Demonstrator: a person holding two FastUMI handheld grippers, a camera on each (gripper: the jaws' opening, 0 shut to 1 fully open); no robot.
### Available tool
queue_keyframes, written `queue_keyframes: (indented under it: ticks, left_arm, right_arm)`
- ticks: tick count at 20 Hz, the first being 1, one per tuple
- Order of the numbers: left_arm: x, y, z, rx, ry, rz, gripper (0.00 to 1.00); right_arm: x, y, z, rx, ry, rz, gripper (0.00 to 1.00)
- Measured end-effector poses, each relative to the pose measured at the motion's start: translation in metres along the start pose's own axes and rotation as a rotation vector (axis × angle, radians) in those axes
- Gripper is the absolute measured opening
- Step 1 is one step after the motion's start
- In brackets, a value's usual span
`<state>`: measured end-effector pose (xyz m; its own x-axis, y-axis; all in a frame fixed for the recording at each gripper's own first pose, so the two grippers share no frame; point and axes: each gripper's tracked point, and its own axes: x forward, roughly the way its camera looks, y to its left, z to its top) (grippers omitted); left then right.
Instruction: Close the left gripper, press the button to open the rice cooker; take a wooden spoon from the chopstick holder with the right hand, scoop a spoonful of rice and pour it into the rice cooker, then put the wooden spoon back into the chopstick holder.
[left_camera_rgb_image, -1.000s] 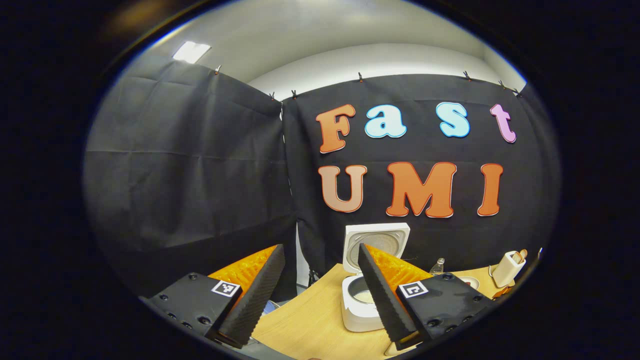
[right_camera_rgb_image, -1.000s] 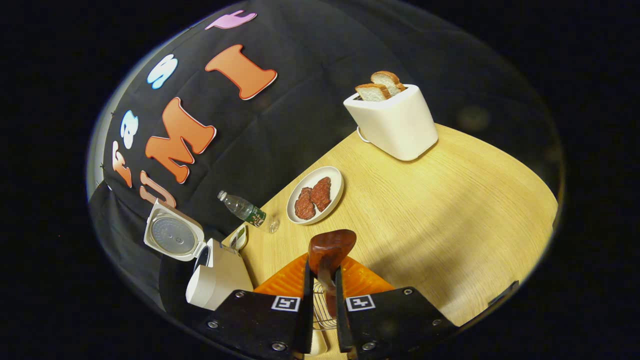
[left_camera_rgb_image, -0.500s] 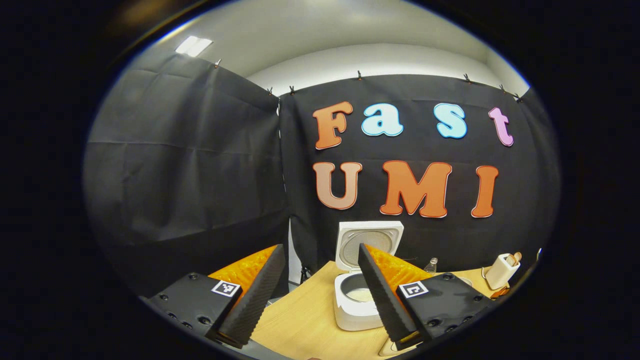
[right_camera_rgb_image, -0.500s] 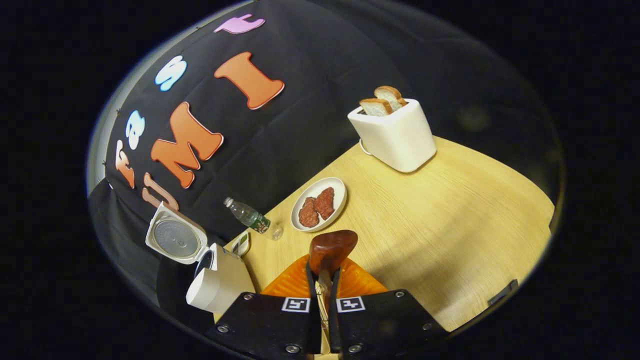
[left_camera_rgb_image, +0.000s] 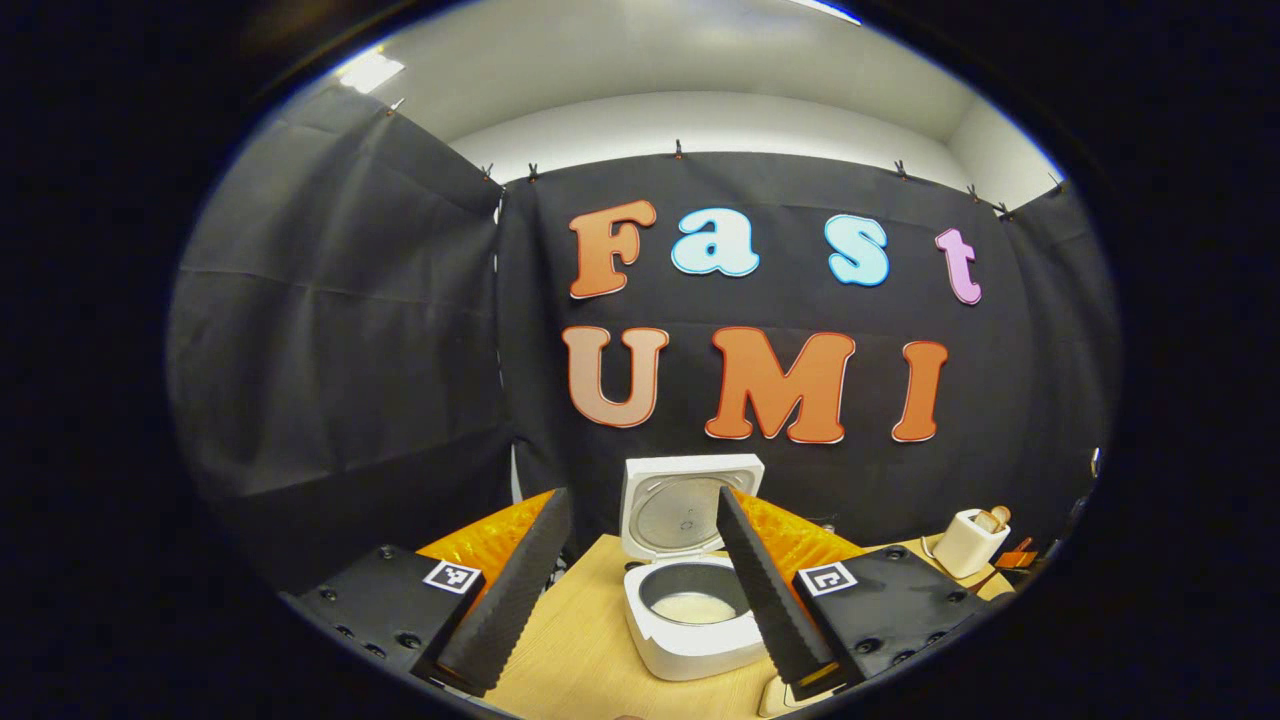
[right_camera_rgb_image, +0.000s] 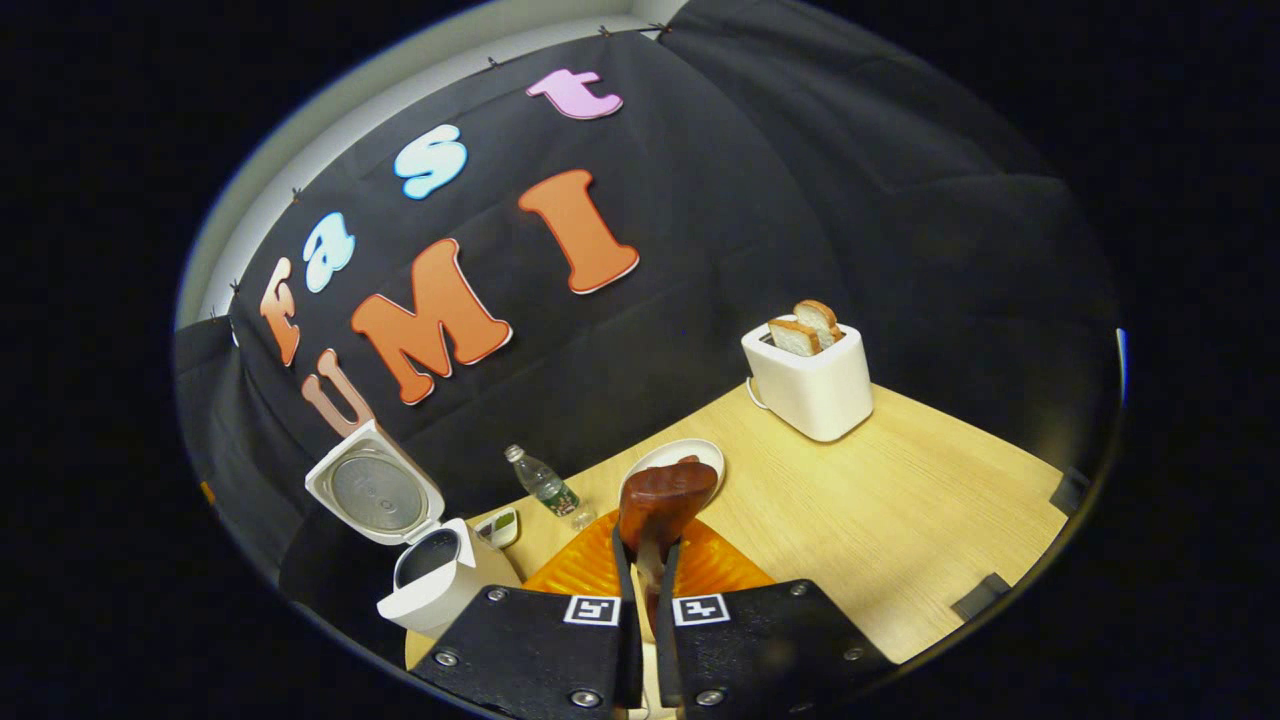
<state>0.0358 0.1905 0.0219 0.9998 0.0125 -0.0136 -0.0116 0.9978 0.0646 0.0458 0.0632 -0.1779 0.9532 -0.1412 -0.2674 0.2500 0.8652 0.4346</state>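
Right gripper (right_camera_rgb_image: 645, 560) fingers pinch spoon (right_camera_rgb_image: 662, 497) handle, bowl up, above table (right_camera_rgb_image: 900, 520). Left gripper (left_camera_rgb_image: 640, 580) fingers wide apart, holding nothing. Cooker (left_camera_rgb_image: 695, 615) at table's back left edge, lid raised, rice inside. Toaster (right_camera_rgb_image: 812, 380) at back right corner.

Wooden spoon (right_camera_rgb_image: 664, 496), glossy dark wood; rice cooker (left_camera_rgb_image: 690, 600), smooth white plastic, seemingly metal inner lid; surface (right_camera_rgb_image: 900, 540), pale matt woodgrain; toaster (right_camera_rgb_image: 812, 382), smooth white casing.

A recording booth: black cloth walls (left_camera_rgb_image: 350, 330) around a kitchen-set table (right_camera_rgb_image: 900, 500).
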Motion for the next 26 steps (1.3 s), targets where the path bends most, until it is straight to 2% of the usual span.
queue_keyframes:
  ticks: [4, 10, 15, 22, 24, 26]
  left_arm:
    - [0.021, 0.006, -0.007, -0.002, 0.026, -0.1, 0.99]
    - [0.036, 0.017, -0.009, 0.001, 0.029, -0.189, 1.0]
    - [0.04, 0.026, -0.015, 0.005, 0.046, -0.219, 0.99]
    - [0.042, 0.033, -0.023, -0.001, 0.064, -0.233, 1.0]
    - [0.045, 0.035, -0.027, -0.007, 0.07, -0.232, 0.99]
    - [0.046, 0.036, -0.031, -0.008, 0.08, -0.231, 1.0]
  right_arm:
    - [-0.022, 0.044, -0.02, -0.116, -0.041, 0.015, 0.05]
    - [-0.032, 0.075, -0.075, -0.315, -0.022, -0.015, 0.05]
    - [-0.028, 0.084, -0.124, -0.512, 0.052, -0.035, 0.05]
    - [-0.037, 0.088, -0.179, -0.795, 0.147, -0.024, 0.05]
    - [-0.042, 0.079, -0.193, -0.79, 0.171, -0.031, 0.05]
    - [-0.045, 0.073, -0.189, -0.727, 0.152, -0.055, 0.05]
